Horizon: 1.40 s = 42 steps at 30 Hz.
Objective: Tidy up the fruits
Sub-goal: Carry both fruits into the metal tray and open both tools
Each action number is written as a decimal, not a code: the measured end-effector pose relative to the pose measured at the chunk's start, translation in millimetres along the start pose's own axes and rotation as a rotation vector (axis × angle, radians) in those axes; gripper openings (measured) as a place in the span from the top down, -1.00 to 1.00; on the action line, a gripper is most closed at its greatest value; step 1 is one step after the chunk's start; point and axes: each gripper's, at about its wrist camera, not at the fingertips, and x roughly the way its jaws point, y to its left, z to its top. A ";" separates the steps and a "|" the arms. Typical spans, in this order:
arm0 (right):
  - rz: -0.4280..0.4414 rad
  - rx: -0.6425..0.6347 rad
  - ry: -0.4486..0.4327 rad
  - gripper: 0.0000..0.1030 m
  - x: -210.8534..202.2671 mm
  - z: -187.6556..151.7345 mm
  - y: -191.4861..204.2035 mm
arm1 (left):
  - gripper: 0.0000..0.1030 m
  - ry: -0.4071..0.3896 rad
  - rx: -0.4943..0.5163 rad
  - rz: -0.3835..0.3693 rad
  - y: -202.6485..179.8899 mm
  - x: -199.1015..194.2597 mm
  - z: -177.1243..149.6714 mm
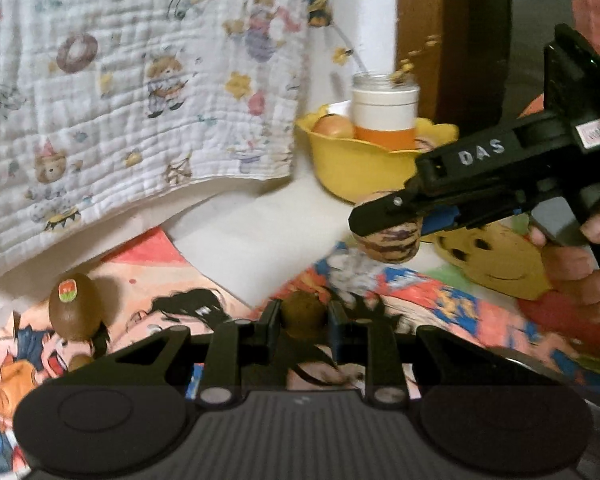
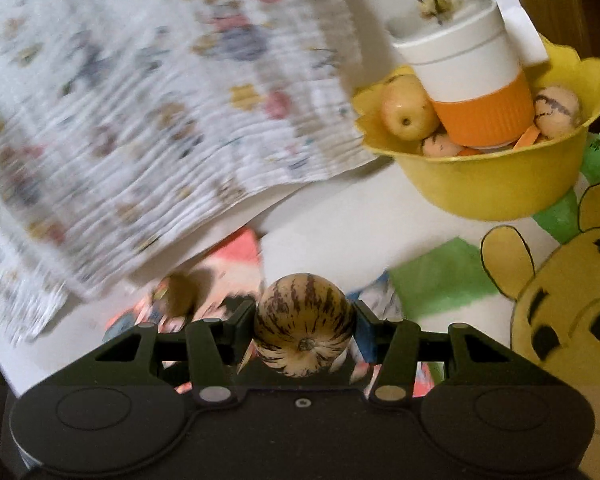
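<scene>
Right claw (image 2: 305, 334) grips striped pepino melon (image 2: 305, 326), yellow bowl (image 2: 488, 184) ahead-right; left claw (image 1: 303, 314) grips a kiwi (image 1: 303, 312), farther off.

A striped pepino melon (image 2: 305, 336) sits clamped, stem end toward the camera. A kiwi (image 1: 303, 312) is likewise gripped; another stickered kiwi (image 1: 75, 307) stands at nine o'clock. The yellow bowl (image 2: 484, 184) at one o'clock holds an apple (image 2: 408, 106).

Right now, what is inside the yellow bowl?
The yellow bowl holds an orange-and-white cup, a yellowish apple and two striped fruits. The cup hides whatever lies beneath and behind it.
</scene>
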 end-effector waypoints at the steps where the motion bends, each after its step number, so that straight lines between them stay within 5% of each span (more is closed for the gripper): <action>1: 0.014 -0.017 0.004 -0.04 -6.0 -2.7 3.2 | 0.47 -0.002 0.003 -0.005 -5.0 -4.6 -1.2; 19: 0.149 -0.369 0.144 -0.04 -117.8 -116.8 19.9 | 0.47 -0.021 0.035 -0.093 -97.0 -99.7 -54.5; 29: 0.126 -0.694 0.209 -0.04 -151.6 -163.5 30.0 | 0.47 0.092 0.184 -0.142 -134.2 -99.9 -76.6; 42: 0.090 -0.873 0.278 -0.04 -149.1 -189.7 32.4 | 0.47 0.262 0.297 -0.204 -154.9 -85.8 -86.2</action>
